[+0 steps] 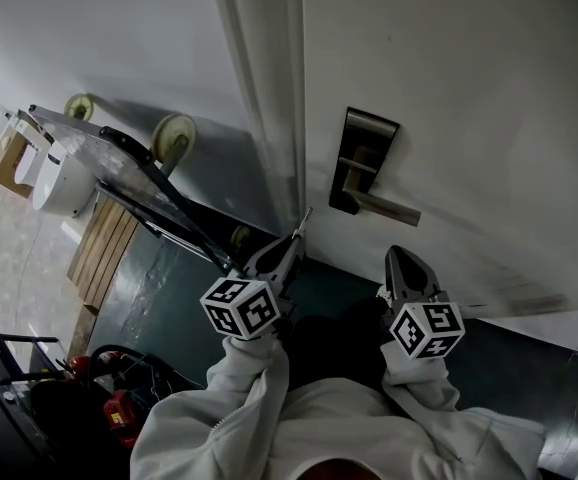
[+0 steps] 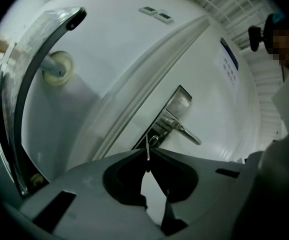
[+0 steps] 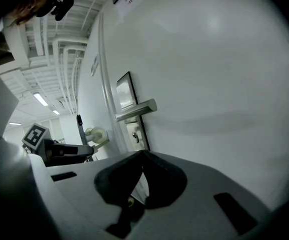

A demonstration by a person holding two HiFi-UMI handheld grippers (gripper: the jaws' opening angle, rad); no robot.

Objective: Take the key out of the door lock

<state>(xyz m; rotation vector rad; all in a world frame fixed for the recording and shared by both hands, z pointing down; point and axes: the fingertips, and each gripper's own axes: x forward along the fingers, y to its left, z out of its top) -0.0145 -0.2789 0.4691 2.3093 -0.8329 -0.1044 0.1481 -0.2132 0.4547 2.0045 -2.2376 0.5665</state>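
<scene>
A thin silver key (image 2: 147, 150) stands pinched between the jaw tips of my left gripper (image 2: 147, 154), which is shut on it. The key is clear of the steel lock plate (image 1: 363, 158); the keyhole (image 2: 154, 140) shows just beyond it, under the lever handle (image 2: 184, 132). In the head view the left gripper (image 1: 297, 230) sits low by the door edge, the key (image 1: 305, 216) pointing up. My right gripper (image 1: 400, 255) hangs below the lever handle (image 1: 386, 209), shut with nothing in it. In the right gripper view, the keyhole (image 3: 134, 136) lies ahead of its closed tips (image 3: 143, 154).
A metal hand trolley (image 1: 144, 173) with cream wheels (image 1: 174, 136) leans on the wall left of the door frame (image 1: 269, 88). A wooden pallet (image 1: 104, 246) and a white container (image 1: 64, 180) lie further left. Red gear (image 1: 119, 408) sits on the dark floor.
</scene>
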